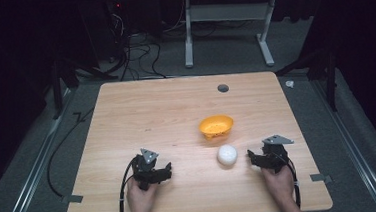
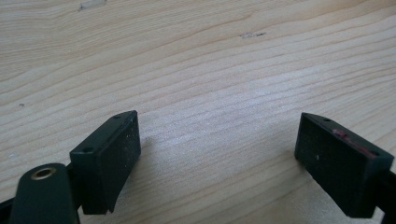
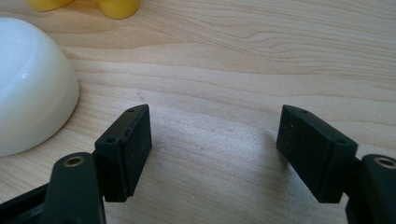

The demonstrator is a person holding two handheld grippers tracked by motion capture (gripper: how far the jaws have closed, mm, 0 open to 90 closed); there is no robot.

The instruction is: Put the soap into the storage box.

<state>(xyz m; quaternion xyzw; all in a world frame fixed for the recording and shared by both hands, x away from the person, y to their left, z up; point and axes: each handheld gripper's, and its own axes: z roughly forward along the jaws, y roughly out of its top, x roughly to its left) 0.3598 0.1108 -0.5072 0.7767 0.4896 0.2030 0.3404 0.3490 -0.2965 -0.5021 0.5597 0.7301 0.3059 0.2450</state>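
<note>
Two hands at the near edge, each wrapped round a claw. On the left, the left claw (image 1: 166,168) rests low on the pale wooden surface (image 1: 166,107), jaws spread wide with only bare wood grain between them in the left gripper view (image 2: 217,144). Over on the right, the right claw (image 1: 251,156) sits just right of the white bowl (image 1: 227,155), jaws spread too and nothing pinched.

Room now: dark all round, grey carpet, a white desk frame (image 1: 225,28) at the far side, cables (image 1: 137,52) trailing on the floor far left, a small grey disc (image 1: 223,88) set in the surface near its far edge.

Containers: white bowl turned upside down, dome up, near and right of centre; just beyond it an orange bowl (image 1: 216,126), tilted, its inside empty as far as I can see.

Right gripper view (image 3: 215,140) brings the white bowl (image 3: 32,88) up close on its left, clear of the jaws, with a yellow-orange scrap of the other bowl (image 3: 116,7) at the top edge.
</note>
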